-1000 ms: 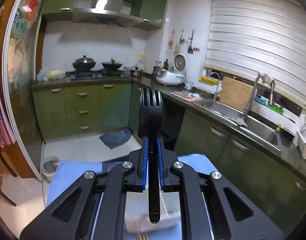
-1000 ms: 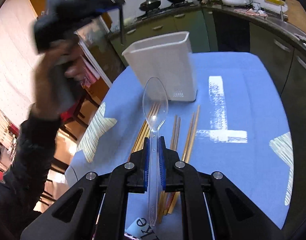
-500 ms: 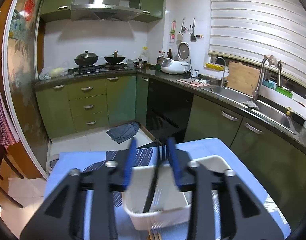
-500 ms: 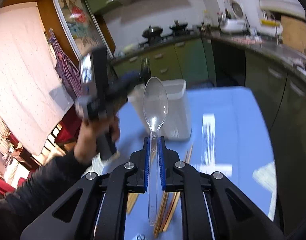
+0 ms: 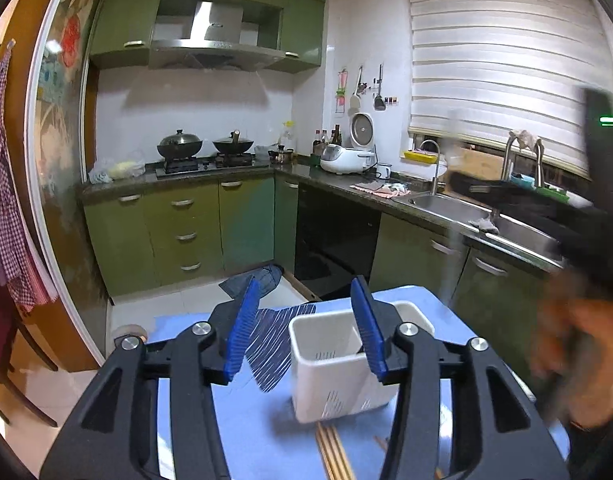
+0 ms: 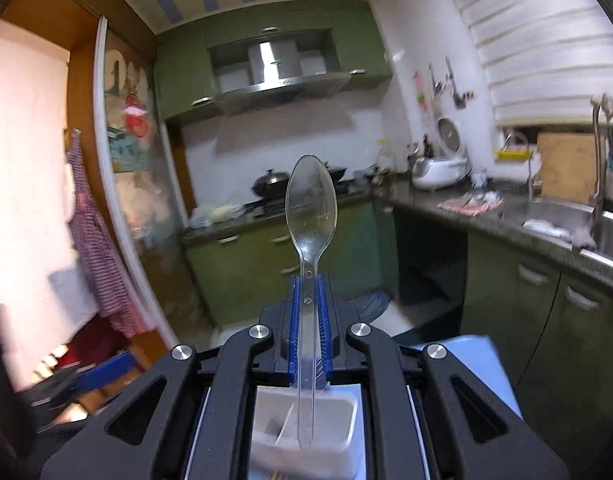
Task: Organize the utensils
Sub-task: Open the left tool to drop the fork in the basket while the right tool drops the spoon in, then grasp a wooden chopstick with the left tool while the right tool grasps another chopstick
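A white utensil holder (image 5: 338,364) stands on the blue table. My left gripper (image 5: 304,332) is open and empty just in front of it, its blue pads wide apart. The black fork is not visible in the left wrist view. My right gripper (image 6: 308,320) is shut on a clear plastic spoon (image 6: 311,216), bowl up, handle tip hanging over the holder (image 6: 306,432). That hand and gripper show blurred at the right of the left wrist view (image 5: 578,340). Wooden chopsticks (image 5: 332,452) lie on the cloth before the holder.
The blue tablecloth (image 5: 258,432) has a striped patch. Green cabinets, a stove with pots (image 5: 204,148) and a sink (image 5: 486,216) run along the far walls. A checked cloth (image 6: 94,240) hangs at the left.
My left gripper opened and let go of the black fork at the holder. My right gripper rose with the spoon and now stands above the holder.
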Tool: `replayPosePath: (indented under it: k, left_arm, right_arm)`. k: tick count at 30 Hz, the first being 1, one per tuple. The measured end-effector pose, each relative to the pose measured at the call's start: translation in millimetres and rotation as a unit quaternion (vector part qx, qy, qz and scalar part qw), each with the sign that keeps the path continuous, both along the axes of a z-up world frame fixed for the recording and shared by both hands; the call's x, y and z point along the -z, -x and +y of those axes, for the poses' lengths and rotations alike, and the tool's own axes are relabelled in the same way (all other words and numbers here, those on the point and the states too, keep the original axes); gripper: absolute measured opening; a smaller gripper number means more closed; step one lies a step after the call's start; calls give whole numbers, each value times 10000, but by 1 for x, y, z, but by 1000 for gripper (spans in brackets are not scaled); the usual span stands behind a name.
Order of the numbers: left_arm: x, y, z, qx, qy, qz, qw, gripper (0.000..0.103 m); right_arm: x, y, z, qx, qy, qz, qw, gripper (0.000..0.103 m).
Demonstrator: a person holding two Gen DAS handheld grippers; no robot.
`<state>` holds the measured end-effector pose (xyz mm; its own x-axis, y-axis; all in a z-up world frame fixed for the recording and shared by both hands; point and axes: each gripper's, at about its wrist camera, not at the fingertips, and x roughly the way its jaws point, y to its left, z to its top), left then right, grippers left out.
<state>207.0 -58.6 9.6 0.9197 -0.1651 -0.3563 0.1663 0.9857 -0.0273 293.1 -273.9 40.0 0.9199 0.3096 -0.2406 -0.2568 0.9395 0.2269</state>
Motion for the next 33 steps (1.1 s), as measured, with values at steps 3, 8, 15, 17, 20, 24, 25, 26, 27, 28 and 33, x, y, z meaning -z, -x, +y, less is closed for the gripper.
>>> replayPosePath:
  k: [3, 8, 15, 17, 20, 24, 25, 26, 27, 28, 33]
  left_arm:
    - [0, 14, 2, 36, -114, -11, 9999, 48]
    - [8, 22, 4, 113, -114, 192, 9997, 49]
    - [36, 17, -3, 237, -157, 996, 9946, 49]
    - [43, 16, -5, 208, -169, 1209, 9923, 49]
    - [55, 17, -6, 155, -159, 1549, 9877, 49]
    - [76, 10, -8, 36, -217, 2199, 9753, 49]
    - [84, 6, -9, 39, -213, 2426, 9699, 49]
    - [91, 3, -10, 44, -201, 2593, 9656, 49]
    - [100, -3, -10, 52, -165, 2852, 9583, 49]
    - [109, -8, -10, 55, -131, 3059, 9520, 47]
    - [146, -26, -15, 32, -87, 3797, 9251, 38]
  right_arm:
    - [19, -33, 18, 69, 188, 163, 9997, 10]
    - [58, -46, 25, 62, 400, 413, 9983, 10]
    - [87, -20, 16, -141, 623, 679, 9956, 28]
    - [89, -13, 14, -173, 699, 704, 9949, 28]
    - [86, 1, 9, -159, 679, 696, 9951, 28]
    - [78, 31, -5, -128, 529, 692, 9961, 28]
    - [78, 38, -7, -123, 513, 731, 9959, 28]
    - [79, 47, -11, -146, 516, 818, 9952, 28]
    - [81, 53, -15, -158, 549, 932, 9940, 28]
    - [85, 61, -19, -168, 566, 1055, 9927, 28]
    - [111, 88, -42, -211, 635, 1558, 9855, 36]
